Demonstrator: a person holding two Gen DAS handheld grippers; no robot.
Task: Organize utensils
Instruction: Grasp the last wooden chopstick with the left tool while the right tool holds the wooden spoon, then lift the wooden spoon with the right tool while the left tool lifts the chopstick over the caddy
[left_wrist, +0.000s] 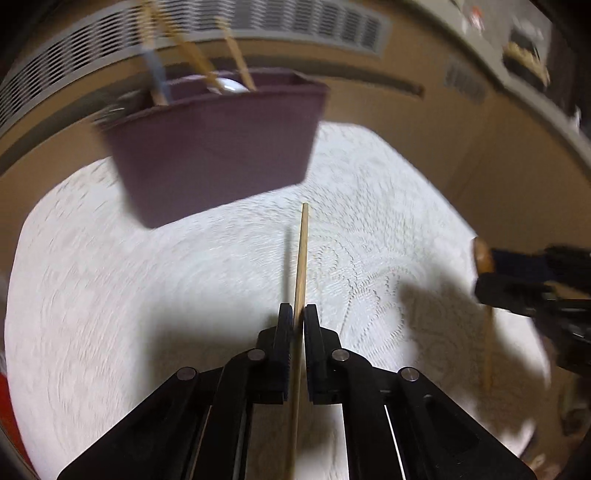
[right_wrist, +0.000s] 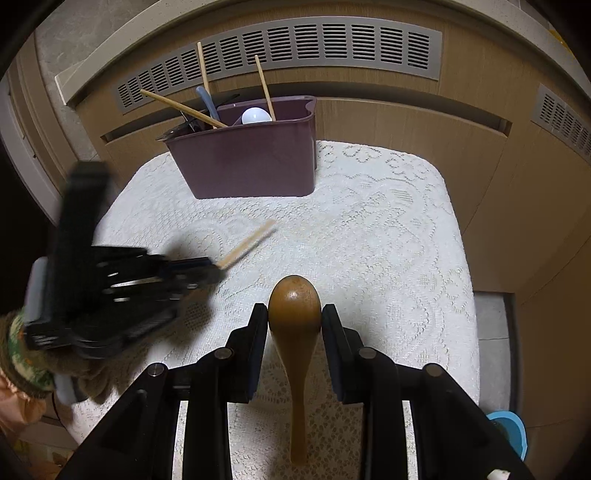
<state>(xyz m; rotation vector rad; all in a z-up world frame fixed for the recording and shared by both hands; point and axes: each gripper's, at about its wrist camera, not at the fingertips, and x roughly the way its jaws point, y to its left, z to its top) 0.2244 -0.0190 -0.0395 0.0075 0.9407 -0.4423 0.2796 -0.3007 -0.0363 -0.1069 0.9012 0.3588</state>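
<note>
Your left gripper: clamped on a wooden chopstick, above the lace cloth.
Your right gripper: pinching a wooden spoon.
Caddy: purple, at the cloth's far edge, utensils inside.

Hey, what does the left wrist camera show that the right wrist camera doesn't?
Only the left wrist view shows the left gripper from behind, its fingers closed on a chopstick that points toward the bin, plus a shelf with dark items at upper right.

Only the right wrist view shows the spoon's whole bowl and handle between the right gripper's fingers, and a blue object at the lower right edge.

Both show the purple bin holding chopsticks and a white spoon, the lace cloth, the vent behind, and the other gripper at the side.
</note>
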